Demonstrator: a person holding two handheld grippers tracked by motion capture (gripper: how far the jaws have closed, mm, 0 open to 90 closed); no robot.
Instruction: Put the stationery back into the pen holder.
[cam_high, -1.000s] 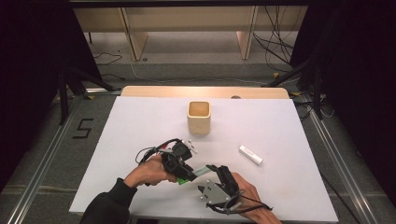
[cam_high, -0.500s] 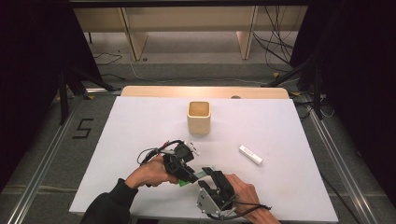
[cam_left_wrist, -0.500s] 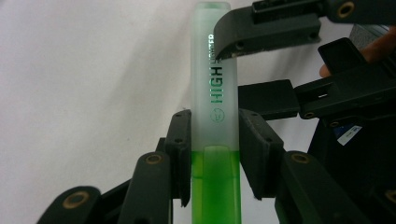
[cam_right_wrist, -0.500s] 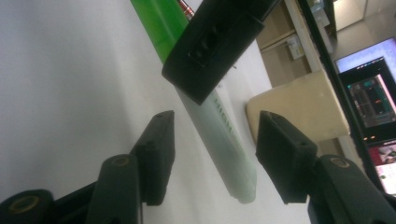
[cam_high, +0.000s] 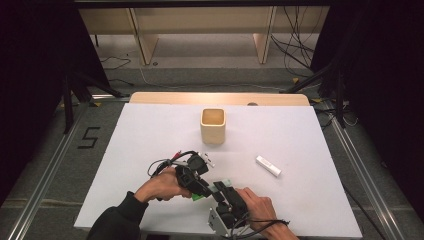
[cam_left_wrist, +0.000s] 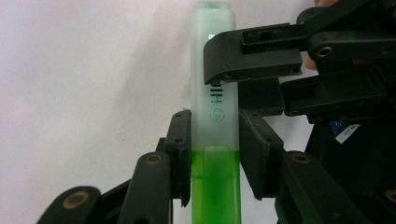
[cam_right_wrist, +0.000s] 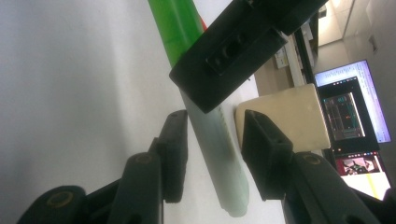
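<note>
A green highlighter (cam_left_wrist: 215, 186) with a frosted cap (cam_left_wrist: 214, 32) lies between the two grippers near the table's front edge. My left gripper (cam_left_wrist: 215, 154) is shut on the barrel where the green body meets the cap. My right gripper (cam_right_wrist: 212, 135) comes from the other side with its jaws around the cap (cam_right_wrist: 219, 158). Those jaws have just been closing, and the pads now sit against the cap's sides. In the high view the left gripper (cam_high: 204, 189) and right gripper (cam_high: 220, 189) meet tip to tip over the highlighter (cam_high: 198, 196).
A beige square cup (cam_high: 213, 126) stands upright at the middle of the white table (cam_high: 310, 200). A small white oblong piece (cam_high: 268, 166) lies to the right of the hands. Cables trail from both grippers.
The right gripper has shifted left toward the left gripper, and its jaws have narrowed around the highlighter's cap. The left hand has kept still.
</note>
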